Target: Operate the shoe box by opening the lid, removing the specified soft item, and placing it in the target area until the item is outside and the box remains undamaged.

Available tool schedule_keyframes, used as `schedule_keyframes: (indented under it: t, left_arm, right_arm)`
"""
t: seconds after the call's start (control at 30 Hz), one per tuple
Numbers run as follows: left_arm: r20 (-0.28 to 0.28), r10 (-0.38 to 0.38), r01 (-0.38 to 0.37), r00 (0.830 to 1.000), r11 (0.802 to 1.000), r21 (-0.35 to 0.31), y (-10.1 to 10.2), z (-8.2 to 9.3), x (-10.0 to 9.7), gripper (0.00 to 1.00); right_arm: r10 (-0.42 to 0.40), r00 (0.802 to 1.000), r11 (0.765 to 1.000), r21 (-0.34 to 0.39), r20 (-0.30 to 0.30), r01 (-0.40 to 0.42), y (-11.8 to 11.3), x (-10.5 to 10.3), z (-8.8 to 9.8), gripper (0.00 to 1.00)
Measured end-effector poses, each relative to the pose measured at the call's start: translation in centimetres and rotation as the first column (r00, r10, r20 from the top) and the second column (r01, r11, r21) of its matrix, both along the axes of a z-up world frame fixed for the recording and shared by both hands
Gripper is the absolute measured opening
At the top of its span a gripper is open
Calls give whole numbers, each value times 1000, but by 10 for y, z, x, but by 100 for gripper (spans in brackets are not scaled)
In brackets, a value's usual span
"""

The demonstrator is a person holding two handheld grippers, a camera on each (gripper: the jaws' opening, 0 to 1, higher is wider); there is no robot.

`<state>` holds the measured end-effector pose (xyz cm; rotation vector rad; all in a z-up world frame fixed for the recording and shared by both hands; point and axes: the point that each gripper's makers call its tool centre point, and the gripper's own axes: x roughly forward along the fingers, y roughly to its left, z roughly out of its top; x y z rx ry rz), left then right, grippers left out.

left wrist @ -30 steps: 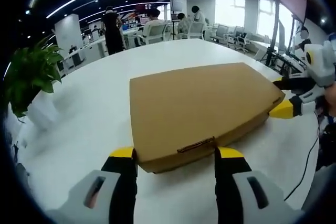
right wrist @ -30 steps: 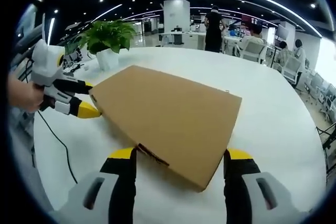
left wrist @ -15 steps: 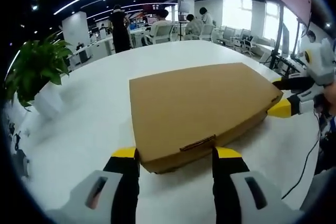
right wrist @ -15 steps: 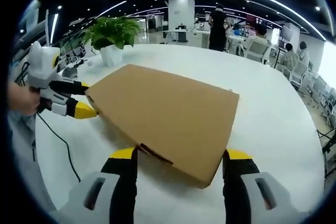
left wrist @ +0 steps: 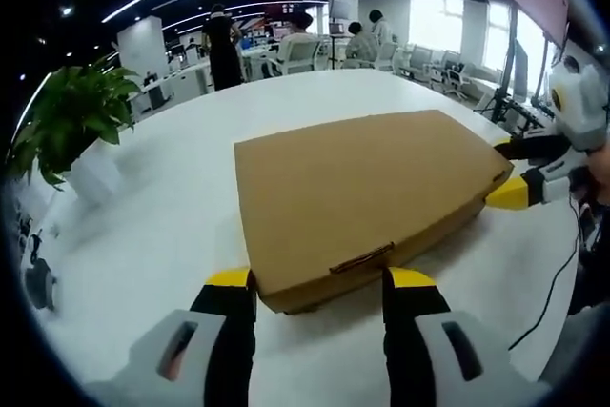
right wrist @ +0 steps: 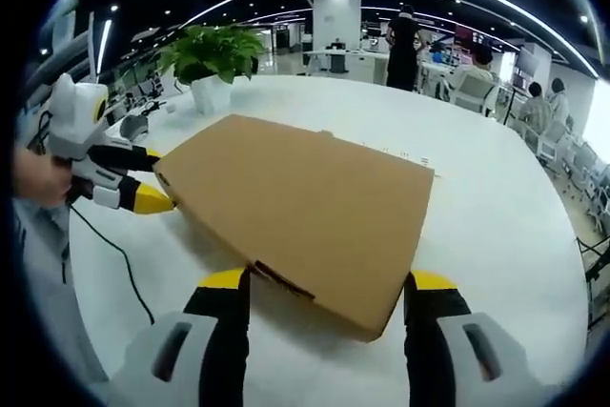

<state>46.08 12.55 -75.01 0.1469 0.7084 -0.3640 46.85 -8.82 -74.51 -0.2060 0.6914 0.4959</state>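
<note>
**Both tongs at the closed box, almost nothing has moved**

The flat brown cardboard shoe box (left wrist: 367, 202) lies shut on the round white surface (left wrist: 172, 226), and its lid is not lifted. The soft item is not visible; I judge it is inside the box.

The left tongs (left wrist: 319, 285) stand wide open with the near edge of the box between the yellow tips, close to the small tab in the lid; they hold nothing. The right tongs (right wrist: 324, 288) are also wide open around another corner of the box and hold nothing.

Compared with one second ago, the box has the same place and the same closed shape. Only the views have shifted a little; the green potted plant (right wrist: 214, 59) sits slightly differently in the picture. So the opening has not yet started, and the tongs are only positioned at the lid edge.
</note>
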Motion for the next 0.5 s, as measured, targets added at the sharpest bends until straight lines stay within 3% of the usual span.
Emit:
schedule_keyframes:
  t: [0.5]
  left_arm:
    - [-6,25,-25,1000,1000,4,3,1,-28,52]
  right_arm:
    - [17,1000,1000,-6,0,-17,3,-26,1,64]
